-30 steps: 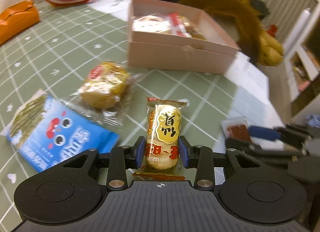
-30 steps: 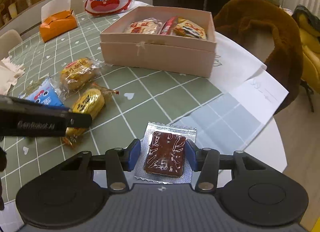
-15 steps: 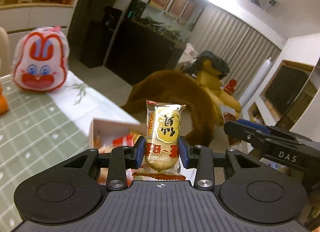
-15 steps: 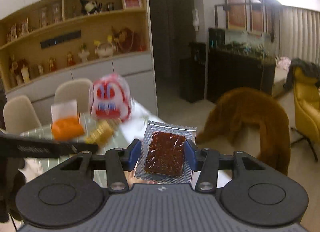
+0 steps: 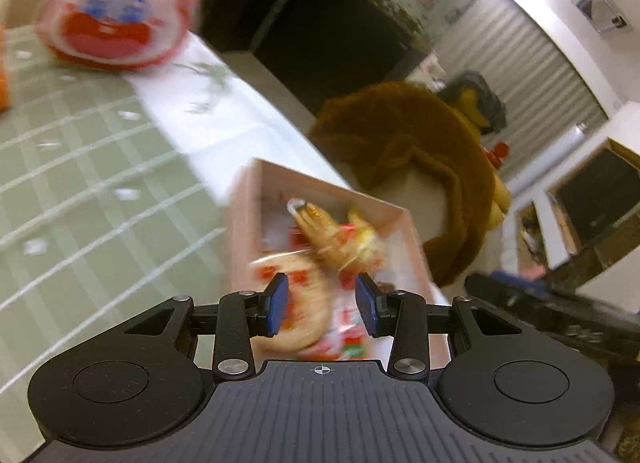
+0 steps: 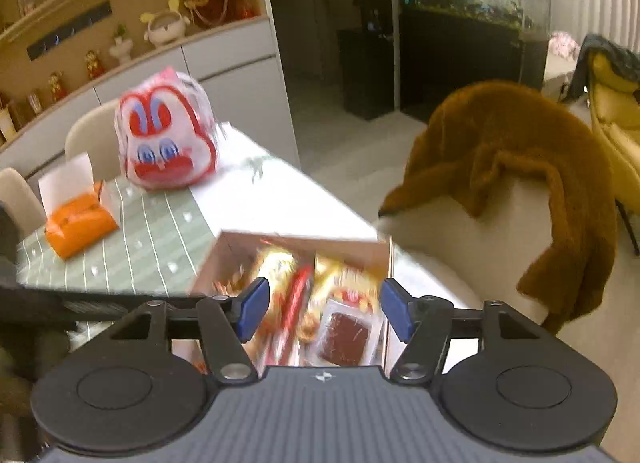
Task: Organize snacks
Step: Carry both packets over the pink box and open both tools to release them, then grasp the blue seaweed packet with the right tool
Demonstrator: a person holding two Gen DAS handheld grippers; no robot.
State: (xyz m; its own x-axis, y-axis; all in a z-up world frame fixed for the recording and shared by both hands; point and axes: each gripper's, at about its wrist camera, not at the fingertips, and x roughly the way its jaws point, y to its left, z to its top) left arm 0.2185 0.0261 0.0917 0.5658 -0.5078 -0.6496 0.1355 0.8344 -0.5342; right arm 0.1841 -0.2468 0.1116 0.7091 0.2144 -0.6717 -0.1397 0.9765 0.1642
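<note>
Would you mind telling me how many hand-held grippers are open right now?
2. The left hand-held gripper is open above the box; the right hand-held gripper is open above the same box, over the brown snack. Neither holds anything.

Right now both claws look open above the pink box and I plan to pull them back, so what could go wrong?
1. The brown snack packet lies against the pink box's right wall; the open right claw could catch that wall.
2. The left claw hangs low over the piled, blurred snacks and might drag one out.
</note>
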